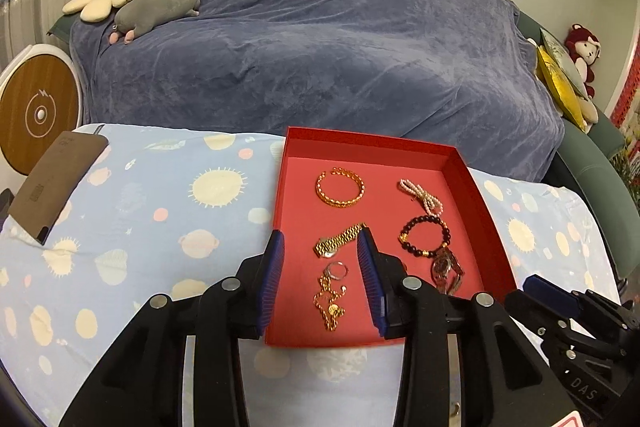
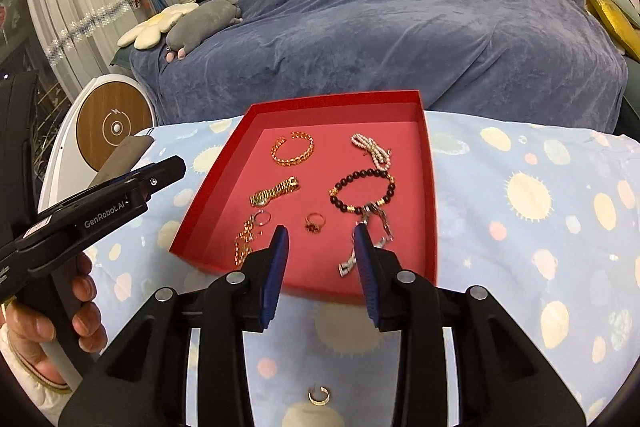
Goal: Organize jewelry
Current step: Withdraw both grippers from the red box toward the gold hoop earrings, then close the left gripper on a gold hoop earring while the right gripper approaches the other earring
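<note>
Surroundings: a sofa draped in a blue-grey velvet throw [image 2: 400, 11] stands beyond both tools, with a grey plush animal [image 2: 204, 19] and a cream flower-shaped cushion [image 2: 150, 25] on its far left end.
Surface: a pale blue cloth printed with suns and planets [image 2: 540, 211] covers the surface under both tools.
Tray: a shallow red cardboard tray [image 2: 430, 187] lies straight ahead of the right tool, which overlaps its near edge in view.
Tray contents: a gold chain-link bangle [image 2: 294, 147] and a pink-and-white pearl strand [image 2: 370, 147] sit at the far end; a gold watch band [image 2: 274, 191] and a dark bead bracelet with gold spacers [image 2: 362, 191] lie nearer; a small gold ring with a dark stone [image 2: 314, 223] rests just ahead of the right tool's gap.
In the way: a silver link watch [image 2: 366, 247] lies against the right tool's right finger, and a tangled gold chain [image 2: 244, 241] lies left of its left finger.
Loose piece: a plain gold band ring [image 2: 319, 395] sits on the cloth outside the tray, beneath the right tool's body.
Right tool [image 2: 321, 233]: spread wide, nothing between its blue pads.
Left tool [image 1: 321, 239]: spread wide and gripping nothing, hanging over the tray's near left part with the gold watch band seen between its tips.
</note>
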Motion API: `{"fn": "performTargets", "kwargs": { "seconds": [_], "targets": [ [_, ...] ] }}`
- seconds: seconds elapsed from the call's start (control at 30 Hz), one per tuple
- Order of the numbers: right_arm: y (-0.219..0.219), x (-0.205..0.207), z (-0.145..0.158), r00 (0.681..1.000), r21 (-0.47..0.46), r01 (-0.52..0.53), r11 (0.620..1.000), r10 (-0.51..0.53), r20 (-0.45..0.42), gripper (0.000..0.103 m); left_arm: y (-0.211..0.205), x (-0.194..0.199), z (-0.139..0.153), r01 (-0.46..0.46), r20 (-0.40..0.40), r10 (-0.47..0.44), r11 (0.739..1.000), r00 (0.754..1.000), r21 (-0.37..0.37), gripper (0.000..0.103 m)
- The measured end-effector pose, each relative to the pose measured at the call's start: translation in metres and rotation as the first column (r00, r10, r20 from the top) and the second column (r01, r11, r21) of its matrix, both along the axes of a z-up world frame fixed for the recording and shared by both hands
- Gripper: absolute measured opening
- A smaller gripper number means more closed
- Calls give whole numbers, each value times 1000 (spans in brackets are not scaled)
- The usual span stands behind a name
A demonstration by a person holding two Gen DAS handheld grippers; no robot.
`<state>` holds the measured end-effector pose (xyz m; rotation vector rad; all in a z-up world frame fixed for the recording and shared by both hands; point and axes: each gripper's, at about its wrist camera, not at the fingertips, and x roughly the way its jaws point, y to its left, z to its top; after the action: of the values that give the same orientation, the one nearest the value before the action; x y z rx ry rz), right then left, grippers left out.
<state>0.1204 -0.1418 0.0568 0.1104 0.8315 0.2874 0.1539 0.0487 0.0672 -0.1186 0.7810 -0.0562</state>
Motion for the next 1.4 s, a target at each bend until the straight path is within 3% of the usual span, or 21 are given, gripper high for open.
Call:
{"fn": "performTargets", "kwargs": {
  "seconds": [0.13, 0.33, 0.6, 1.07, 1.13, 1.23, 1.4],
  "targets": [
    [-17, -38, -8, 1000, -11, 24, 1000, -24, -18, 33, -8, -39, -5, 20, 7, -21, 999, 1000, 49, 58],
    [-26, -82, -36, 995, 34, 37, 999, -33, -90, 33, -12, -87, -24, 56, -56, -55, 998, 997, 24, 58],
    [-4, -96, -70, 994, -41, -22, 999, 17, -112, 33, -24, -132, -61, 148, -117, -143, 988, 983, 42, 58],
    [-3, -91, -76, 992, -43, -21, 999, 15, -122, 33, -46, -144, -98, 256, -153, -242, 963, 958, 81, 58],
    [-3, -90, -77, 992, -43, -22, 999, 17, -126, 33, -50, -143, -100, 261, -150, -246, 961, 958, 89, 56],
    [-2, -89, -78, 992, -42, -22, 999, 16, -129, 33, -54, -140, -104, 267, -153, -251, 959, 956, 95, 44],
    [0, -86, -78, 992, -46, -26, 999, 20, -127, 33, -57, -138, -105, 266, -131, -251, 957, 959, 118, 32]
  ]
}}
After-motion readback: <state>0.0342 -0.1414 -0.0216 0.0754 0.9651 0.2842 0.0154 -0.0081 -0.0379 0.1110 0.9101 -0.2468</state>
